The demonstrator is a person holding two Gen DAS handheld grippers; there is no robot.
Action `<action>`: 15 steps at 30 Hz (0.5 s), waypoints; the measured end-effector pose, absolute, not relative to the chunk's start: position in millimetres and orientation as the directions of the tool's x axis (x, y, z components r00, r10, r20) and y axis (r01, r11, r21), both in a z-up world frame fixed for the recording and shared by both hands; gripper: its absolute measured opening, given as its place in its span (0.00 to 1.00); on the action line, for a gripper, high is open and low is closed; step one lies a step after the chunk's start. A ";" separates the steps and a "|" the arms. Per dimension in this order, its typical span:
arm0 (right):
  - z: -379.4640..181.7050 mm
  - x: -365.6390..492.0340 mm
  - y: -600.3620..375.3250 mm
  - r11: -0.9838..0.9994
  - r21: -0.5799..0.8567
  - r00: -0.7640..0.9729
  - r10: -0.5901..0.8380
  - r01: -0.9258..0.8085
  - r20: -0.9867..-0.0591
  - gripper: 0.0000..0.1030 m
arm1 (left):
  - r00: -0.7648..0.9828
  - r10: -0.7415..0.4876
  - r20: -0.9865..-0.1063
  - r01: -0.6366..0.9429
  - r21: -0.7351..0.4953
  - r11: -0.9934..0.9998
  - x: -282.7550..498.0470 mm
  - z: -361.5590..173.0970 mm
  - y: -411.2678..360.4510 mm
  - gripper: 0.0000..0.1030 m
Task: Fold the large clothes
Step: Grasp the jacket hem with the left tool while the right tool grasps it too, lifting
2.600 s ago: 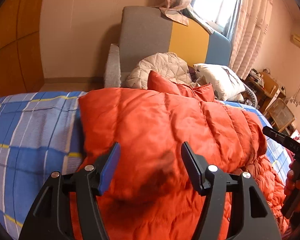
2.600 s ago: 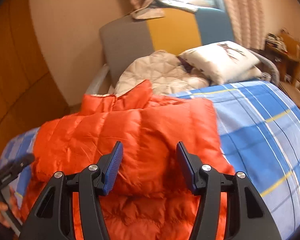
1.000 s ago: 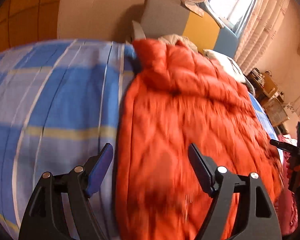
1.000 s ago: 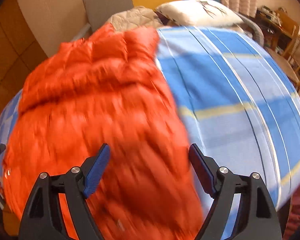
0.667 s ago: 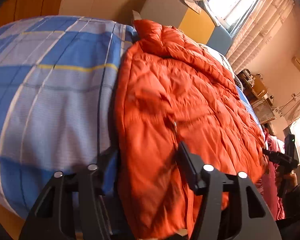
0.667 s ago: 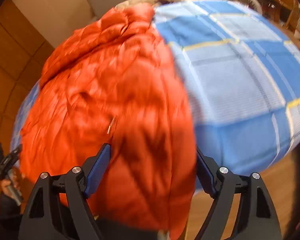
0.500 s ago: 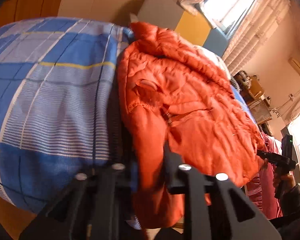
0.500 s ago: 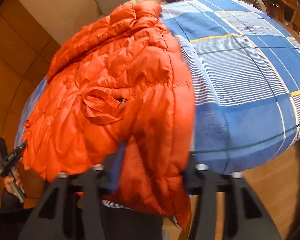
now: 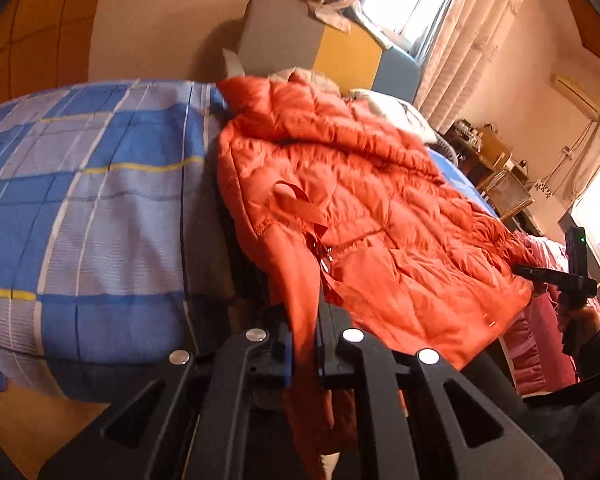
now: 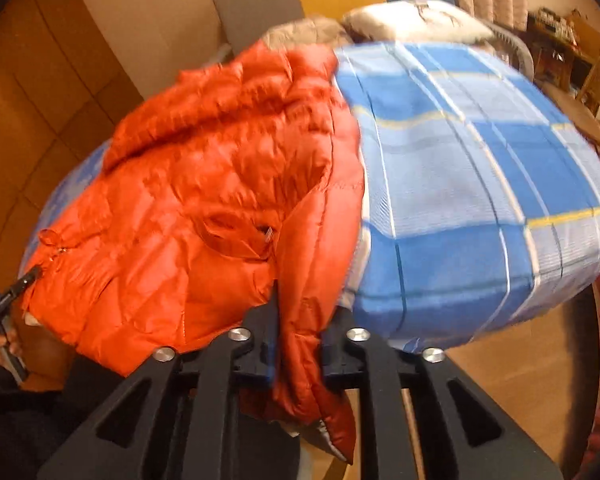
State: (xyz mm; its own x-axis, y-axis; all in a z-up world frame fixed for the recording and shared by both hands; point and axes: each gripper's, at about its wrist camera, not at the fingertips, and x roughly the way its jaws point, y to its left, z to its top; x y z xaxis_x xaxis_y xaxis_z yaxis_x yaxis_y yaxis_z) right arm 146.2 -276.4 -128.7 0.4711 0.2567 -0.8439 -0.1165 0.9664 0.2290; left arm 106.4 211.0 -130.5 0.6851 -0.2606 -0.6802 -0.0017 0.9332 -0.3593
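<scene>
1. Left wrist view: left hand-held gripper [image 9: 305, 354] is pinching the orange jacket's [image 9: 364, 216] near hem, the garment lying ahead on the bed [image 9: 100, 200].
2. Right hand-held gripper [image 10: 298, 354] is closing on the opposite hem corner.
3. Judged step: securing the hem; next, carrying it forward toward the collar.

You are standing in a bedroom of a lived-in home. In front of you is a bed [image 9: 100, 208] made up with a blue, white and yellow checked cover, backed by a padded headboard [image 9: 320, 44] in grey, yellow and blue panels. A white pillow [image 10: 416, 20] and a quilted beige blanket [image 10: 300, 32] are heaped at its head. Pale curtains [image 9: 468, 40] hang beside a bright window [image 9: 404, 4], and an air-conditioning unit [image 9: 576, 92] sits high on the peach wall. Off to the side you can see a cluttered wooden desk [image 9: 480, 140] and a wicker chair [image 9: 504, 196], and the floor [image 10: 512, 364] is wood.
</scene>
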 end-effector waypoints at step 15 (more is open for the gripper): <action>-128.6 139.1 -283.2 0.937 0.310 0.424 0.349 -0.159 -0.836 0.10 | 0.681 -0.271 -0.681 0.005 -0.365 0.931 87.9 -127.2 210.5 0.06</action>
